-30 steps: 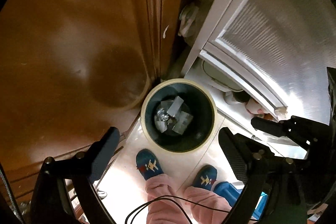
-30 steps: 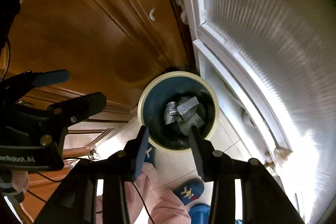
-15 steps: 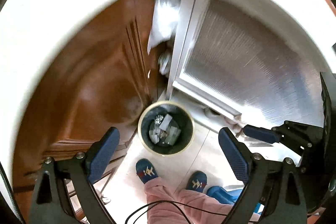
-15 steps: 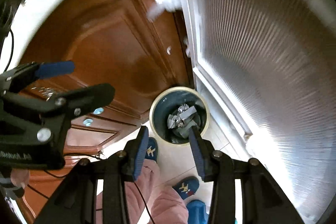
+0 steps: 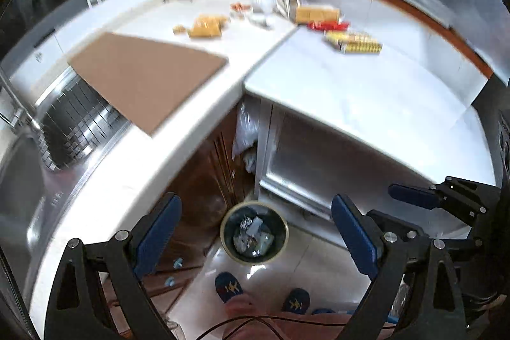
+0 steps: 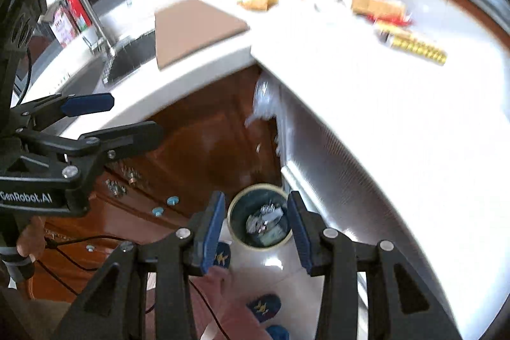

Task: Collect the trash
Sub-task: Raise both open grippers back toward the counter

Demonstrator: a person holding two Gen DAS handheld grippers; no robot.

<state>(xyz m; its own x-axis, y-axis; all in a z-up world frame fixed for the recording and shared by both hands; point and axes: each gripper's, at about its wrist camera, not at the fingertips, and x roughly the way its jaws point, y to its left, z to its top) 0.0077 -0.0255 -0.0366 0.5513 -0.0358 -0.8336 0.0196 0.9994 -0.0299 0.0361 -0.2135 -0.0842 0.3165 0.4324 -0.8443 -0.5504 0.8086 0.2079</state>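
While the trash bin (image 5: 254,235) stands on the floor, the left gripper (image 5: 255,231) and right gripper (image 6: 256,227) gape empty above it.

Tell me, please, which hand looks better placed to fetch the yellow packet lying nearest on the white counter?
Probably the right. The yellow packet lies toward the right of the counter, on the side of the right gripper. Both grippers are empty with jaws apart; the left gripper has wider jaws.

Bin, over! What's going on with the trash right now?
Both grippers open, empty. Bin on floor, holding wrappers. More wrappers on counter. Nothing in the way.
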